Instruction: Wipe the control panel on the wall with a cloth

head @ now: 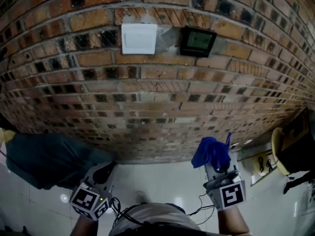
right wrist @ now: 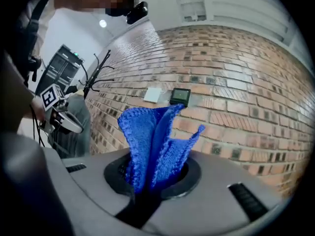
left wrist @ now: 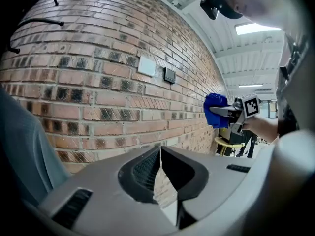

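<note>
Blue knitted cloth: judged soft, light, limp. It is pinched at its bunched fold by the right gripper, well apart from the small black control panel on the far wall. Left gripper: pressed together, empty.

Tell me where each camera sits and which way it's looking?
Head view: on the person's head, facing the brick wall; left tongs, right tongs show below.
Left gripper view: on left tongs, along the wall; its shut jaws show.
Right gripper view: on right tongs, facing the wall past its blue cloth.
All share the control panel.
</note>
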Demonstrator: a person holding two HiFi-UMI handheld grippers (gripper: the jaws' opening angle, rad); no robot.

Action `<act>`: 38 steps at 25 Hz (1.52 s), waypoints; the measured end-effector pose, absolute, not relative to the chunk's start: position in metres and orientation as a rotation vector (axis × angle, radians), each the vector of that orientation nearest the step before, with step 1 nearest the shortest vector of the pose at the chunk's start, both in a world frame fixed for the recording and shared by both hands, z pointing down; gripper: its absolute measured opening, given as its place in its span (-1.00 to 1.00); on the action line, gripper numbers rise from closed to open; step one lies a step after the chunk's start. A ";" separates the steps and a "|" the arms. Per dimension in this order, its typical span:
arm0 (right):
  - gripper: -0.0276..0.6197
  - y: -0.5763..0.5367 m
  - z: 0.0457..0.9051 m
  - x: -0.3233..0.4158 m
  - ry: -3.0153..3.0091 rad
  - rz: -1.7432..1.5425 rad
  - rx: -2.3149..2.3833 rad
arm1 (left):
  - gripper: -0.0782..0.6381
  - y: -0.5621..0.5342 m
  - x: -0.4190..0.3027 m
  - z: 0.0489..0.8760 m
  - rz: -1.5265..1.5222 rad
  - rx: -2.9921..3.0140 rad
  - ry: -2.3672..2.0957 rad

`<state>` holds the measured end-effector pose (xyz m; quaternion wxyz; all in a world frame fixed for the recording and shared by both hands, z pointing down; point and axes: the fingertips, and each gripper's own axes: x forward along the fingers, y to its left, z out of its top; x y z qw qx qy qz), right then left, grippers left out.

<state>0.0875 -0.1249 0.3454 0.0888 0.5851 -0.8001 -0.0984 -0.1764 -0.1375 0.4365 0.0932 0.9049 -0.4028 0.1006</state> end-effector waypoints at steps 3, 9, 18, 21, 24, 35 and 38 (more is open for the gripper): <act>-0.64 -0.086 0.347 0.104 -2.418 -0.258 1.764 | -0.77 -0.125 -0.172 0.434 0.318 2.673 -1.227; -0.64 -0.008 0.355 0.143 -2.448 -0.170 1.800 | -0.77 -0.082 -0.148 0.410 0.311 2.655 -1.300; -0.65 0.057 0.373 0.174 -2.556 -0.071 1.727 | -0.77 -0.009 -0.128 0.419 0.345 2.604 -1.380; -0.65 0.069 0.370 0.180 -2.564 -0.098 1.722 | -0.77 -0.002 -0.118 0.423 0.387 2.621 -1.342; -0.65 0.074 0.367 0.181 -2.566 -0.118 1.737 | -0.77 0.000 -0.109 0.415 0.370 2.644 -1.311; -0.65 0.072 0.359 0.173 -2.582 -0.151 1.702 | -0.77 0.001 -0.094 0.399 0.333 2.704 -1.257; -0.65 0.073 0.361 0.176 -2.575 -0.161 1.692 | -0.77 0.001 -0.086 0.396 0.324 2.727 -1.241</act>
